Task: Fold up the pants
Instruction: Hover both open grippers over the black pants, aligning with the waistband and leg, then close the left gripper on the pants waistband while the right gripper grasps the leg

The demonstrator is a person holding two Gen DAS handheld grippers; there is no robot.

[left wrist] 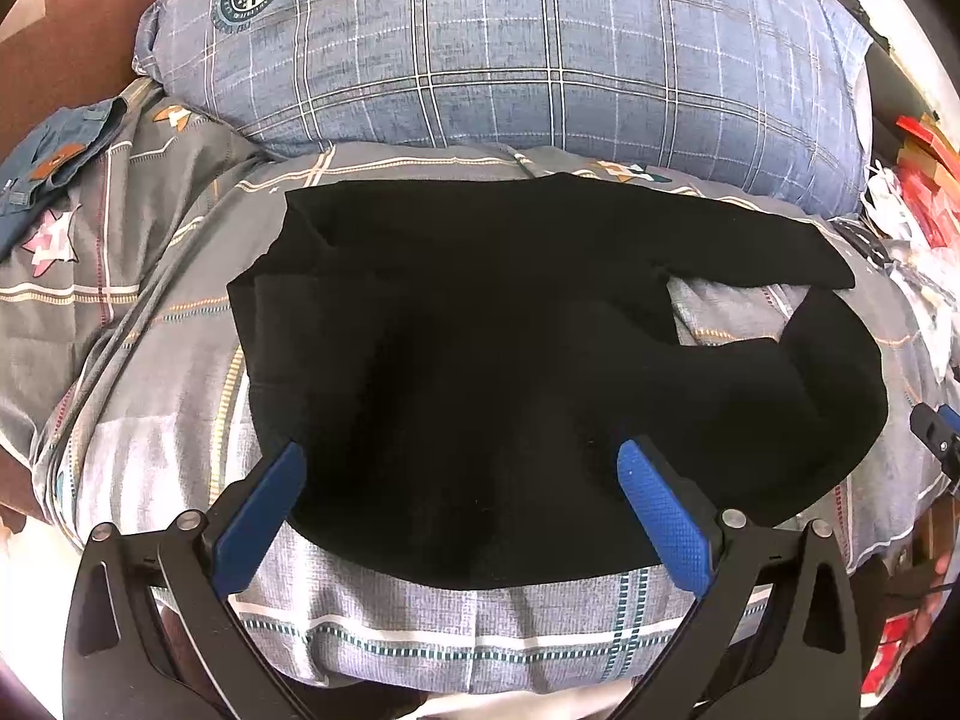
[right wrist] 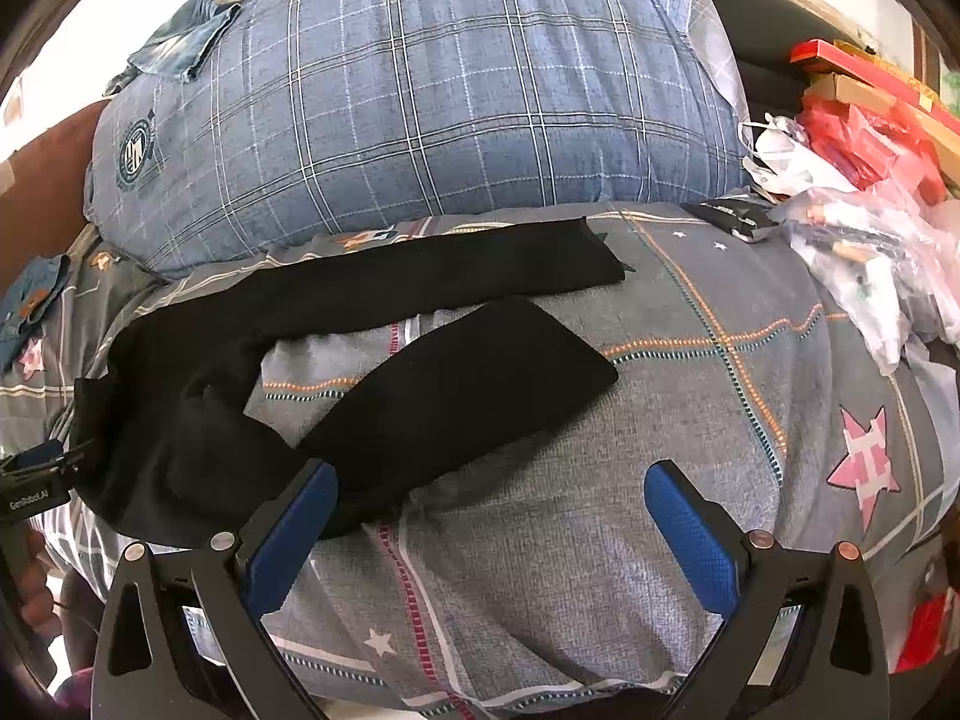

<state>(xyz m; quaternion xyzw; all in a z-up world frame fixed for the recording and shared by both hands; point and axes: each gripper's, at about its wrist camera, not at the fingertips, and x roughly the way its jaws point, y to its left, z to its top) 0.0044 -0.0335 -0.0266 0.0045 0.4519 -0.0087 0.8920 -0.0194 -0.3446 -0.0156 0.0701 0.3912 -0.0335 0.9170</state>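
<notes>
Black pants [left wrist: 480, 372] are lying spread across a grey patterned quilt [left wrist: 150, 420], filling the middle of the left wrist frame, with the waist end toward the left and the two legs running off toward the right. In the right wrist view the same pants [right wrist: 198, 420] are sitting in the left half of the frame, the two legs splitting apart: the upper leg is stretching toward the upper centre and the lower leg is angling toward the middle, with quilt [right wrist: 600, 510] showing in the gap between them.

The left gripper [left wrist: 462, 468] is hovering at the bottom of its frame with its blue pads spread wide over the near edge of the pants, gripping nothing. The right gripper [right wrist: 489, 480] is likewise standing released at the bottom of its frame, its left pad overlapping the lower leg's near edge and its right pad over bare quilt; whether either is touching the cloth I cannot tell.

A blue plaid pillow [left wrist: 510, 48] is resting along the top of both frames, behind the pants. Red boxes and plastic bags [right wrist: 870, 180] are piling up at the upper right of the right wrist view.
</notes>
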